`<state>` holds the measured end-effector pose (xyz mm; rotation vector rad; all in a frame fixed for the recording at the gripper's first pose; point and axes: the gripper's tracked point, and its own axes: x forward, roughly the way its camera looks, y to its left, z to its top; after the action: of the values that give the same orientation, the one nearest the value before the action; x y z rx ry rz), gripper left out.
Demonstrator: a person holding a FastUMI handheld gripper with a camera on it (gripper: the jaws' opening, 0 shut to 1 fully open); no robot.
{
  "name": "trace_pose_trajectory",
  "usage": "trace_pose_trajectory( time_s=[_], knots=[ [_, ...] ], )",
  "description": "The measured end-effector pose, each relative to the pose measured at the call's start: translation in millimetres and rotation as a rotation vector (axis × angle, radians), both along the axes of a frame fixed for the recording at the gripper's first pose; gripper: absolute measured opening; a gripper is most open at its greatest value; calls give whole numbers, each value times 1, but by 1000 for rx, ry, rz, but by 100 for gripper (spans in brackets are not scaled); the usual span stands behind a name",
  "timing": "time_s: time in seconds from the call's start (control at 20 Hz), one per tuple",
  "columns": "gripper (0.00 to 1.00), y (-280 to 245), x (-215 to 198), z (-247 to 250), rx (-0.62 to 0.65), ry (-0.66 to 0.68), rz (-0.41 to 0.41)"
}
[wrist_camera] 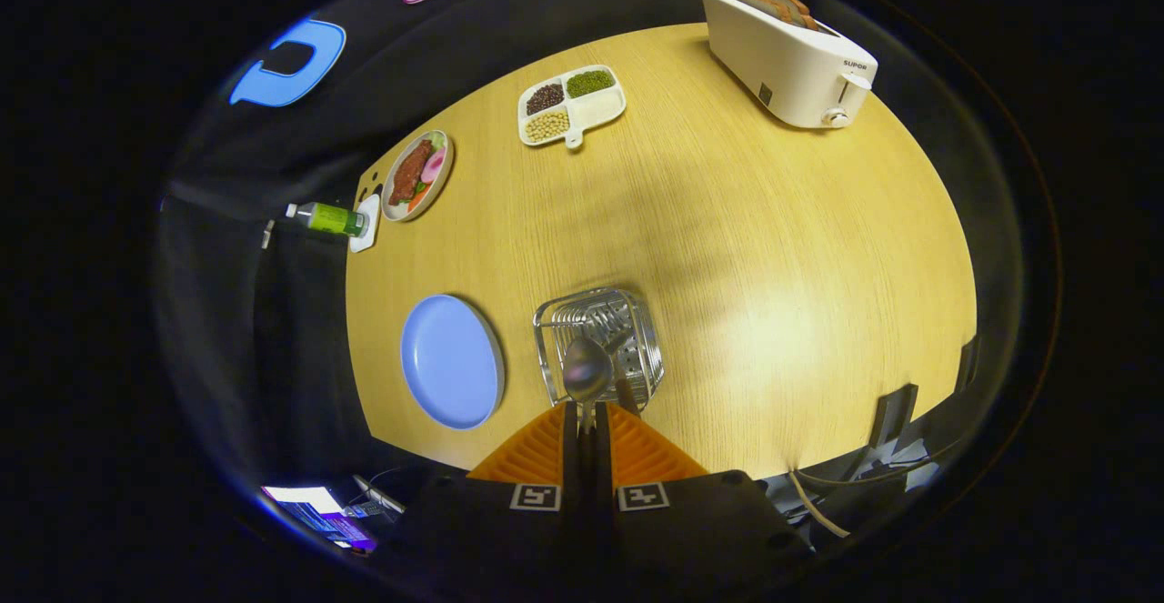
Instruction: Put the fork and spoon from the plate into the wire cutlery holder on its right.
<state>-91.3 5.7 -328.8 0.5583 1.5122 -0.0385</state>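
Above the wire cutlery holder the gripper hangs with its two fingers clenched on the handle of a metal spoon; the spoon's bowl stands just ahead of the fingertips, over the near part of the holder. Whether the spoon touches the wire cannot be told. Inside the holder, just right of the spoon, a slim dark handle-like piece leans against the near wall; it may be the fork, but the view is too small to be sure. Just left of the holder lies the round blue plate, bare on its face, near the edge of the light wooden table. Beyond the holder and to its left sits a plate of food with meat and vegetables; past that, at the table's edge, a green bottle lies beside a small white dish. Straight beyond the holder, well apart, rests a white divided tray holding dark, green and pale beans in separate compartments. Far beyond the holder to its right stands a white toaster with bread slices in its slot; the word SUPOR is printed on its end.
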Motion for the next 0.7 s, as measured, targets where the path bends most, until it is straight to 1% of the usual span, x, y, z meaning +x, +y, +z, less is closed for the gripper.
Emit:
trace_pose_trajectory(
  time_s=[0.25,0.45,0.55,0.7],
  knots=[
    [8,9,17,-28,-18,61,-8],
    [8,11,20,-47,-53,97,16],
    [8,8,21,-53,-74,98,17],
    [11,7,24,-50,-79,66,7]
  ],
)
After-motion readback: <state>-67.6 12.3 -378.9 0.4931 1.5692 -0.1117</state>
